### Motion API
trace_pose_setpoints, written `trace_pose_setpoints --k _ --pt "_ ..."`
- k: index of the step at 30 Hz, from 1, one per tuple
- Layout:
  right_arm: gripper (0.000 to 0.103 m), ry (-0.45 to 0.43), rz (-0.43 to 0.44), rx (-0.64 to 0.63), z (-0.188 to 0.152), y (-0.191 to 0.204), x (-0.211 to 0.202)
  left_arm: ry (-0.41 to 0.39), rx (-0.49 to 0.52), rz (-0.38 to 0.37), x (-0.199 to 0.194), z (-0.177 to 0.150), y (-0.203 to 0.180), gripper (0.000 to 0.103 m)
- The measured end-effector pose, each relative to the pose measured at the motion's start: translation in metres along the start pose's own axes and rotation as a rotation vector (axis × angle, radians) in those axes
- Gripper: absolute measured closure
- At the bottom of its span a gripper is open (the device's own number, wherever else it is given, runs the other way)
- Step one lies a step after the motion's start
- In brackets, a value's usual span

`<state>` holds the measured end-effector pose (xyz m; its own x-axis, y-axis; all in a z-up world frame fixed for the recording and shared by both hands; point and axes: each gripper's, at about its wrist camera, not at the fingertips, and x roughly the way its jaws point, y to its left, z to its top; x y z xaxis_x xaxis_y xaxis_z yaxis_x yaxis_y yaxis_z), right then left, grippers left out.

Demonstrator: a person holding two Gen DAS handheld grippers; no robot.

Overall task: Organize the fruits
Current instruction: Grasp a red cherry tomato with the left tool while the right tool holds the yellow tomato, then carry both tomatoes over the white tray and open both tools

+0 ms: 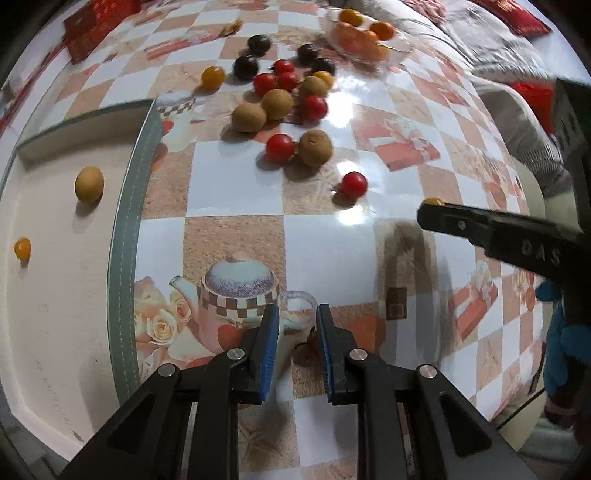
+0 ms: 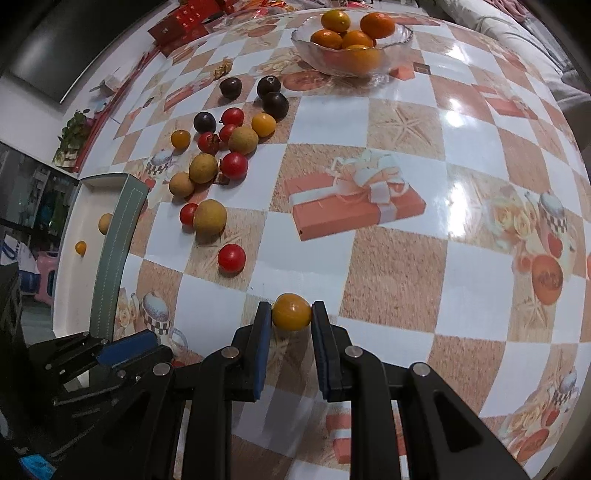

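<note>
My right gripper point(image 2: 291, 314) is shut on a small yellow-orange fruit point(image 2: 291, 310), just above the table; it also shows in the left wrist view point(image 1: 433, 201) at the right gripper's tip. My left gripper point(image 1: 297, 325) is open and empty, low over the table beside the tray. A white tray with a grey-green rim point(image 1: 127, 206) point(image 2: 110, 266) holds a brown longan point(image 1: 89, 184) and a small yellow fruit point(image 1: 22, 248). Red tomatoes point(image 2: 231, 258), brown longans point(image 2: 209, 217) and dark plums point(image 2: 275, 104) lie loose on the table.
A glass bowl point(image 2: 400, 40) of oranges stands at the far side. Red boxes point(image 2: 177, 22) lie at the far left corner. A grey cushion or sofa point(image 1: 509, 110) lies beyond the table's right edge. The tablecloth is glossy and checked.
</note>
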<state>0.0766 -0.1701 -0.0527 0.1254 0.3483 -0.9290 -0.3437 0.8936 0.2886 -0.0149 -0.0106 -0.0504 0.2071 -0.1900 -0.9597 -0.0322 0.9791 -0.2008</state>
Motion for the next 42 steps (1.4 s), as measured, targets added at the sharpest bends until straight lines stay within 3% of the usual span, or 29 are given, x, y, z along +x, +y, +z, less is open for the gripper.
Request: trace_pose_setpoints --k 8,9,10,11,12,17,18,19,21,23,31,42 --pt "0.080 -0.003 0.009 0.033 -0.005 -0.002 -0.005 0.009 0.045 -0.023 -0.003 -0.007 -0.012 0.080" --pt "0.080 -0.004 0.009 0.034 -0.006 -0.002 -0.006 0.013 0.051 -0.015 -0.002 -0.007 -0.012 0.074" --pt "0.080 -0.004 0.010 0.035 -0.007 -0.003 -0.007 0.019 0.052 -0.005 0.000 -0.008 -0.012 0.052" --pt "0.080 -0.004 0.010 0.037 -0.007 -0.004 -0.007 0.014 0.048 0.008 0.003 -0.007 -0.015 0.041" --pt "0.080 -0.003 0.011 0.039 -0.008 -0.004 -0.006 -0.012 0.044 0.024 0.001 -0.008 -0.015 0.037" --pt "0.080 0.001 0.015 0.051 -0.010 -0.007 -0.006 0.001 0.084 0.046 0.010 -0.010 -0.021 0.037" --pt "0.080 0.000 0.015 0.051 -0.010 -0.008 -0.006 0.004 0.087 0.052 0.012 -0.010 -0.022 0.041" --pt "0.080 -0.001 0.015 0.053 -0.010 -0.008 -0.006 0.011 0.091 0.056 0.015 -0.011 -0.024 0.053" --pt "0.080 -0.003 0.016 0.054 -0.010 -0.009 -0.007 0.007 0.105 0.067 0.017 -0.011 -0.029 0.054" --pt "0.080 -0.004 0.017 0.056 -0.010 -0.009 -0.008 0.007 0.110 0.074 0.017 -0.010 -0.031 0.070" --pt "0.080 -0.009 0.021 0.048 -0.010 -0.001 -0.011 0.018 0.030 0.024 0.012 -0.007 -0.016 0.070" --pt "0.080 -0.015 0.030 -0.001 -0.001 0.029 -0.013 -0.064 -0.019 0.016 -0.028 0.003 0.011 0.070"
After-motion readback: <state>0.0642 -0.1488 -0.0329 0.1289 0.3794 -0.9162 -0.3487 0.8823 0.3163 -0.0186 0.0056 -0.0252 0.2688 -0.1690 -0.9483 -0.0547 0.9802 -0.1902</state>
